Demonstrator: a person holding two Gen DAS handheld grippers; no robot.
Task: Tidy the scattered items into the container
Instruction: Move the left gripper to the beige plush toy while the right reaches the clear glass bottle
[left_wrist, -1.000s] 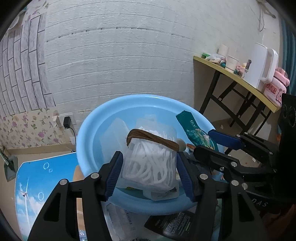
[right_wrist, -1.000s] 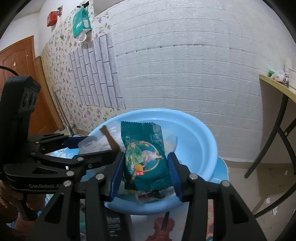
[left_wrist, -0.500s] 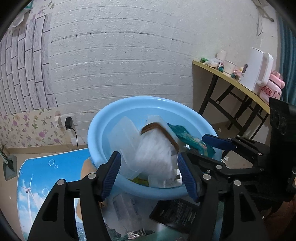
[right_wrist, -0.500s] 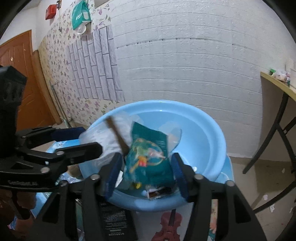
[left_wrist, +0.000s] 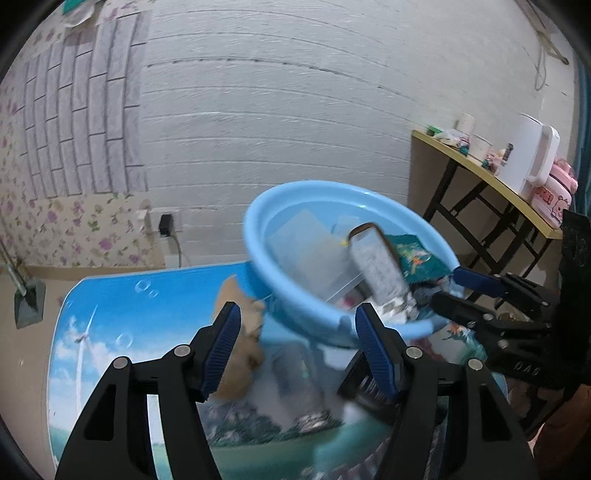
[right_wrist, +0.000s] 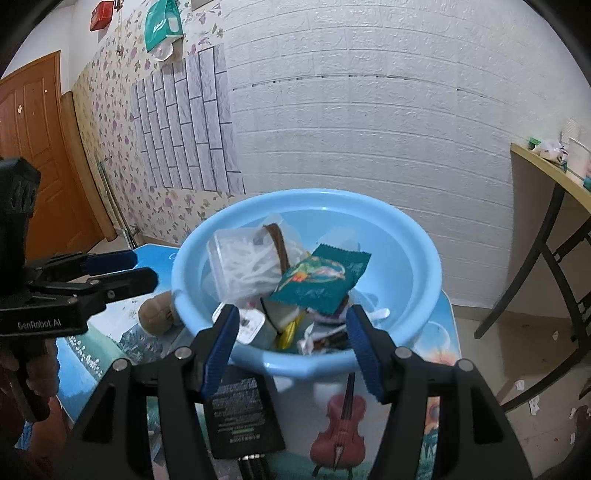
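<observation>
Since both drops are already made, the step in hand is the withdrawal, and it goes best if each tool backs straight away from the blue basin without clipping its near rim. Nearest the basin's front edge, the right gripper stands spread and empty, its jaws having just been opening, nothing between them but the rim beyond. To the left of the basin the left gripper is likewise spread with nothing pinched; its jaws opened a little earlier in the second. A black packet lies on the table in front of the basin and a brown lump sits just left of it: likely the next pickups.

Inside the basin, the clear bag of white pieces leans on the heap with the green snack packet lying against it. A second ago each was clamped between pads above the basin; now both rest inside, and the left tool's view has swung left of it.
</observation>
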